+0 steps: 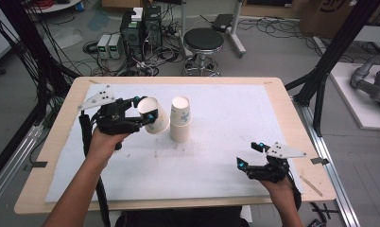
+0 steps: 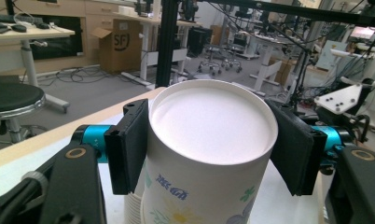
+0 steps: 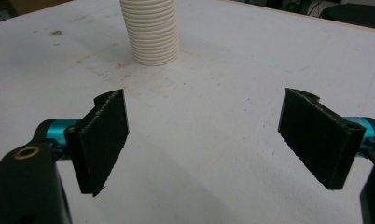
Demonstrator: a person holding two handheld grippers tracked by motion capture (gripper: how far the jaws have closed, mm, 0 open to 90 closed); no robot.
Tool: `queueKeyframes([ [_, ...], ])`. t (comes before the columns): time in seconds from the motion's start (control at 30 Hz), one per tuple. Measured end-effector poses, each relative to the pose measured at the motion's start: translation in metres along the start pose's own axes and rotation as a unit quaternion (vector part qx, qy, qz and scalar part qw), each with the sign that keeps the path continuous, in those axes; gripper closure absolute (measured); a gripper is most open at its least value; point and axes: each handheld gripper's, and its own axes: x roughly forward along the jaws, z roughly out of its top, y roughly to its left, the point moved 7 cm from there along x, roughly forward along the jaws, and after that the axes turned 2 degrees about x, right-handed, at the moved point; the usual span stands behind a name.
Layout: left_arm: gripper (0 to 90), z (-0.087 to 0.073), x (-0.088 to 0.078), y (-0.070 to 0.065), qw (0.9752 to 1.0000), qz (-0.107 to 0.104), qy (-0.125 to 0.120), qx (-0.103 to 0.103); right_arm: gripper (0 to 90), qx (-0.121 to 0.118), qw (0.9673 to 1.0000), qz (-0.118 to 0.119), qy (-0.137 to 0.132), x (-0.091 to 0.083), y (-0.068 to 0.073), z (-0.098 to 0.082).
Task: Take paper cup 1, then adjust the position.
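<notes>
Cup stack (image 1: 180, 120) just right of left fingers (image 2: 129, 144), nothing between, held cup (image 1: 152, 115) clamped, tilted, mouth toward holder, right fingers (image 3: 104, 140) apart, empty

Your cup (image 2: 209, 158): white, blue lettering, yellow flower print. Stack (image 1: 180, 120): white. Mat (image 1: 226, 142): white, on a tan table (image 1: 292, 123). Grippers: black, cyan accents.

paper cup (image 1: 152, 116) | white, flower print | tilted, lifted | beside cup stack (image 1: 180, 120)
</notes>
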Motion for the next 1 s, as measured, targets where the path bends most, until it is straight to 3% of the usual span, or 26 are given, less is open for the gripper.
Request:
queueKeyframes([
  [0.2,33.9,-0.017,0.004,-0.004,0.9997,-0.019,0.014,-0.003,16.4,0.002,0.9999,0.015,0.003,0.009,-0.003,0.002],
  [0.43,33.9,-0.035,0.008,-0.009,0.9991,-0.031,0.027,-0.005,16.4,-0.006,0.9995,0.029,0.006,0.015,0.004,0.005],
  [0.77,33.9,-0.043,0.011,-0.013,0.9990,-0.034,0.029,-0.003,16.4,-0.009,0.9992,0.037,0.009,0.016,0.010,0.005],
  [0.87,33.5,-0.044,0.012,-0.013,0.9993,-0.022,0.031,0.004,16.3,-0.008,0.9993,0.035,0.004,0.016,0.009,0.007],
  [1.0,33.8,-0.047,0.013,-0.014,0.9989,-0.032,0.034,-0.002,16.3,-0.008,0.9991,0.041,0.004,0.017,0.009,0.010],
])
